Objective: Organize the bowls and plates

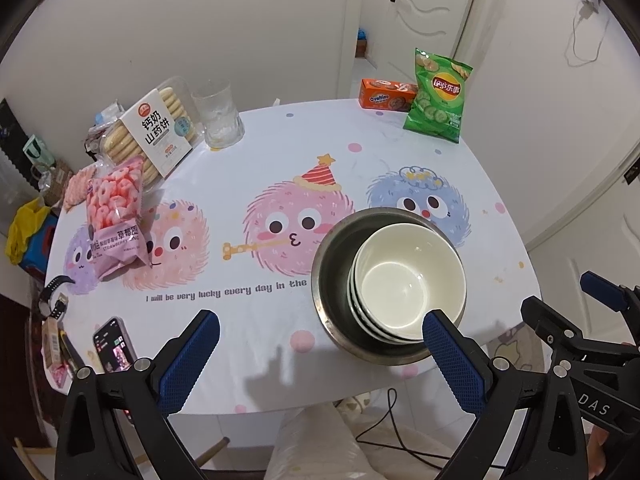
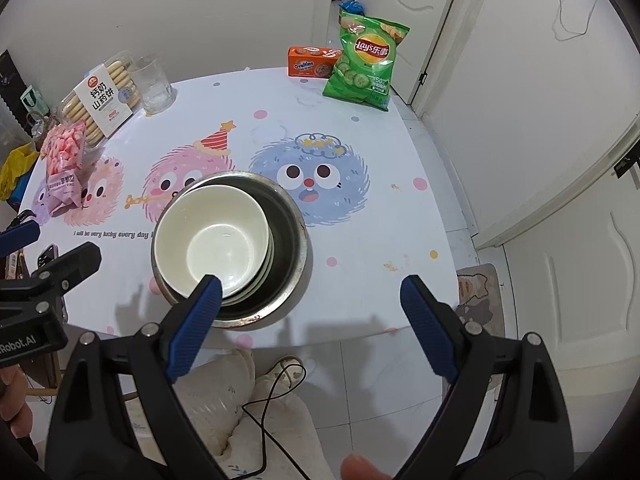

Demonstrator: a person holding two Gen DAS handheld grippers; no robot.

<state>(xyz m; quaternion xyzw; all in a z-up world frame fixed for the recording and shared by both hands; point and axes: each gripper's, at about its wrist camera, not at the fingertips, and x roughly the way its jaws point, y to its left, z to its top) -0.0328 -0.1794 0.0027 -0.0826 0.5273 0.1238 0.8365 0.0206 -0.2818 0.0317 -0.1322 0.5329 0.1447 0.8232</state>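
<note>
A stack of white bowls (image 1: 408, 280) (image 2: 212, 240) sits inside a larger metal bowl (image 1: 332, 264) (image 2: 288, 232) near the table's front edge. My left gripper (image 1: 320, 332) hangs open above the front of the table, its right finger in front of the bowls' near rim, nothing between the pads. My right gripper (image 2: 312, 292) is open too, to the right of the bowls, its left finger (image 2: 196, 320) overlapping the stack's near edge in the picture. Neither holds anything.
The table (image 1: 280, 152) wears a cartoon cloth. At its left stand a biscuit box (image 1: 156, 136), a pink snack bag (image 1: 116, 216) and a glass (image 1: 218, 118); a phone (image 1: 114, 344) lies front left. A green crisp bag (image 2: 366, 64) and an orange box (image 2: 312, 62) stand at the back. A cable lies on the floor.
</note>
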